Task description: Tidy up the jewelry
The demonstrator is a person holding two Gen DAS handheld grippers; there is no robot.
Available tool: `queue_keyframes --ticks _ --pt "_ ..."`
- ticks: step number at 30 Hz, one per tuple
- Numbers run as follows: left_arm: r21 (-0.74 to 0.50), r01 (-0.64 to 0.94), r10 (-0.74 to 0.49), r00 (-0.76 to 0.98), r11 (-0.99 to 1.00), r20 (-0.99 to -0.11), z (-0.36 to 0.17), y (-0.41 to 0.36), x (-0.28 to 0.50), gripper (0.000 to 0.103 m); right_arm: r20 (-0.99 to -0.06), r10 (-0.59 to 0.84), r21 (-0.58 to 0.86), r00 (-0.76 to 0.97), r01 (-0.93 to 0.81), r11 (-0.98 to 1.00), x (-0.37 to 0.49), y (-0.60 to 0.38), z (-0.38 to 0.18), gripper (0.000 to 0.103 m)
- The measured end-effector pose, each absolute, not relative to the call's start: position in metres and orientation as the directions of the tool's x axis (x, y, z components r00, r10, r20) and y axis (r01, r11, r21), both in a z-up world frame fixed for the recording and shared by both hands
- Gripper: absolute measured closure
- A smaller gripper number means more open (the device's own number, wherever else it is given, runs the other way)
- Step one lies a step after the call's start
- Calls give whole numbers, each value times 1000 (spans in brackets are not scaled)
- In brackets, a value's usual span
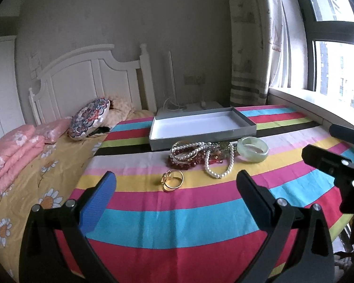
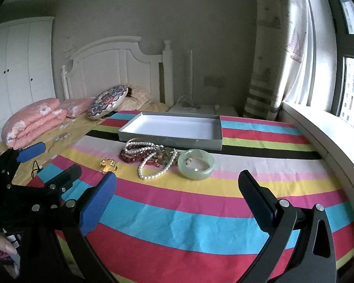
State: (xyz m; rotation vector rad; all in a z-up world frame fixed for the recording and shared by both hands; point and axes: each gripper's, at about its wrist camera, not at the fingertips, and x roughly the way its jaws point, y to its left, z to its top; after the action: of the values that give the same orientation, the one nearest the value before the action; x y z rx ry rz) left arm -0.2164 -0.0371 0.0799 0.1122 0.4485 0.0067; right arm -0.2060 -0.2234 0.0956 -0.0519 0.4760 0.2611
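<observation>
On a striped cloth lies a pile of jewelry: gold bangles point(image 1: 173, 180) point(image 2: 108, 164) nearest, a white pearl necklace point(image 1: 220, 165) point(image 2: 153, 167), dark red beads point(image 1: 184, 161) point(image 2: 132, 155) and a pale green jade bangle point(image 1: 253, 149) point(image 2: 196, 164). Behind them sits a shallow grey box point(image 1: 201, 139) point(image 2: 172, 140) with a white inside and nothing in it. My left gripper point(image 1: 177, 184) hovers open just short of the gold bangles. My right gripper point(image 2: 177, 184) is open too, in front of the pearls and jade bangle. Each gripper shows at the edge of the other's view.
The striped cloth point(image 1: 177, 224) covers the foot of a bed with a yellow flowered sheet point(image 1: 35, 176). A folded pink quilt point(image 1: 14, 155), a patterned round cushion point(image 1: 89, 119) and a white headboard point(image 1: 92, 80) lie to the left. A window sill point(image 1: 313, 103) runs along the right.
</observation>
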Motion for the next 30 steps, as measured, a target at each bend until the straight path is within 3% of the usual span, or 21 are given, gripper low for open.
queue_keyframes --ticks 30 --pt "86 8 30 902 996 -430 85 -30 -217 2 -462 243 12 853 -268 963 -209 -218 94 4"
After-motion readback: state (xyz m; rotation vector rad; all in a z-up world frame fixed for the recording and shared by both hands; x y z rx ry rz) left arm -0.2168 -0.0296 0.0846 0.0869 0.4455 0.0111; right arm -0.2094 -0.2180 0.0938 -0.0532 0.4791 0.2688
